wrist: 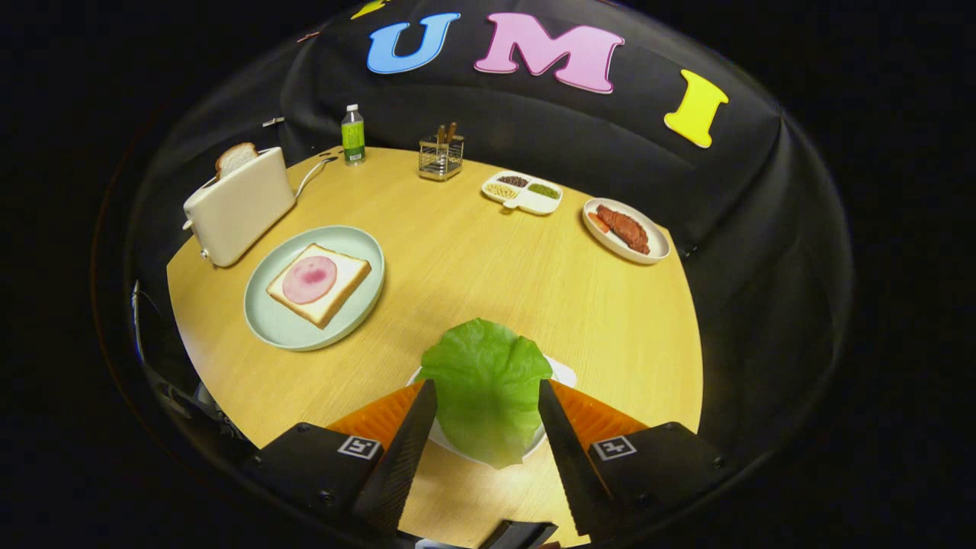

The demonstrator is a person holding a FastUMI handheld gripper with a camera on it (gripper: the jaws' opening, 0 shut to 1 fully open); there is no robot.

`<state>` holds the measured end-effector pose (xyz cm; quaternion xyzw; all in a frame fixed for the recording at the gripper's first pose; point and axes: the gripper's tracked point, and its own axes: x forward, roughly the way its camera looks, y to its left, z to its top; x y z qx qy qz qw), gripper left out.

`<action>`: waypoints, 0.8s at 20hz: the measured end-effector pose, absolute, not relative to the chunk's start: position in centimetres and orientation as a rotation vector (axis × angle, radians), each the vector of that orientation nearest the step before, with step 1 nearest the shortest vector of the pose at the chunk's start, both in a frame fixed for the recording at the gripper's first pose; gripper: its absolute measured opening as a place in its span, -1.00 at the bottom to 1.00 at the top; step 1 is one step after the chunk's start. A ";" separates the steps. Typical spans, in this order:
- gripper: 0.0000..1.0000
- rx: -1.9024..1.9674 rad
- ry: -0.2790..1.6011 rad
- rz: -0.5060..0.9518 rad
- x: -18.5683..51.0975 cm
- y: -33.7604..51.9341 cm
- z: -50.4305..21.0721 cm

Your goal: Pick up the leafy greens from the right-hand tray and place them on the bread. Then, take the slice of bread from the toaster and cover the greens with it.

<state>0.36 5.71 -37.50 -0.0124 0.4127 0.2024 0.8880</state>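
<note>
A green lettuce leaf [488, 385] sits between my fingers, and my gripper [486, 390] is shut on it, both fingers pressing its sides. It hangs just over a small white tray [563, 372], mostly hiding the tray. Beyond the fingers to the left, a pale green plate [267, 324] carries a slice of bread [335, 297] topped with a round pink ham slice [309, 279]. Behind that plate stands a cream toaster [240, 206] with another bread slice [235, 158] sticking up from its slot.
On the round wooden table [473, 259], far side: a green-labelled bottle [352, 136], a wire utensil holder [441, 156], a divided white dish [522, 192] of seeds, and a white plate [659, 248] with cooked meat to the right. The toaster's cord [311, 175] trails behind it.
</note>
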 end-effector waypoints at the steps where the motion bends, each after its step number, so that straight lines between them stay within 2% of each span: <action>1: 0.68 -0.016 0.875 0.428 0.7 5.9 -38.4; 3: 0.64 -0.014 0.913 0.437 1.2 6.3 -40.3; 4: 0.54 -0.016 0.931 0.442 1.4 6.4 -41.1; 7: 0.44 -0.017 0.986 0.462 1.3 6.7 -43.2; 10: 0.23 0.049 1.025 0.481 0.8 7.0 -44.0; 12: 0.17 0.070 1.032 0.473 0.6 6.6 -44.0; 13: 0.05 0.064 1.018 0.467 0.9 6.6 -44.1; 16: -0.85 0.027 1.014 0.476 0.4 6.6 -43.8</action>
